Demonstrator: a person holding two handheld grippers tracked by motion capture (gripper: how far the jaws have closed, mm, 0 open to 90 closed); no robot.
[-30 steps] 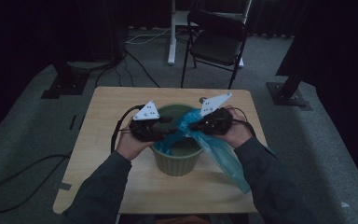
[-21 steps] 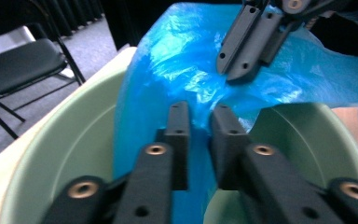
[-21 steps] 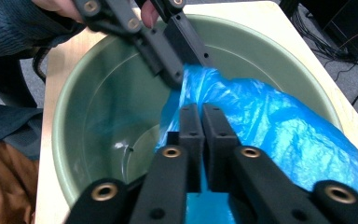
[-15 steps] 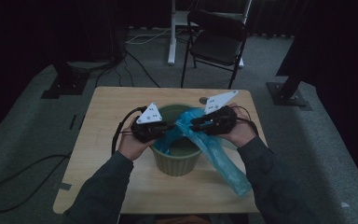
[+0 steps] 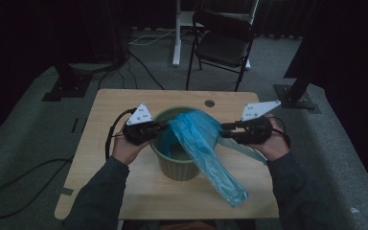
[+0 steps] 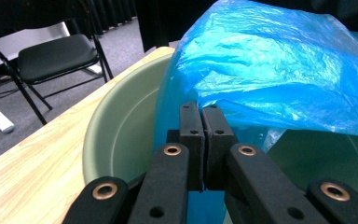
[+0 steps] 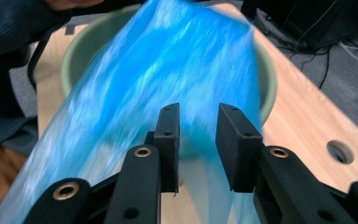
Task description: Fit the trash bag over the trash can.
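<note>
The left gripper [image 5: 159, 128] pinches the blue bag [image 5: 199, 139] at the green bin [image 5: 177, 165] rim, the right gripper's [image 5: 224, 130] jaws have just been opening, apparently free of it, and most of the bag is unlined, trailing onto the counter [image 5: 105, 120].

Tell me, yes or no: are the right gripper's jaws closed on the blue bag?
No: in the right gripper view the right gripper has its jaws standing apart with a clear gap, and the blue bag lies beyond them.

Dim high view; right gripper view motion-blurred.

My right gripper [image 5: 224, 130] lets go of the blue bag [image 5: 199, 139] and backs off rightward (jaws just opening), while my left gripper [image 5: 162, 127] clamps its edge.
</note>
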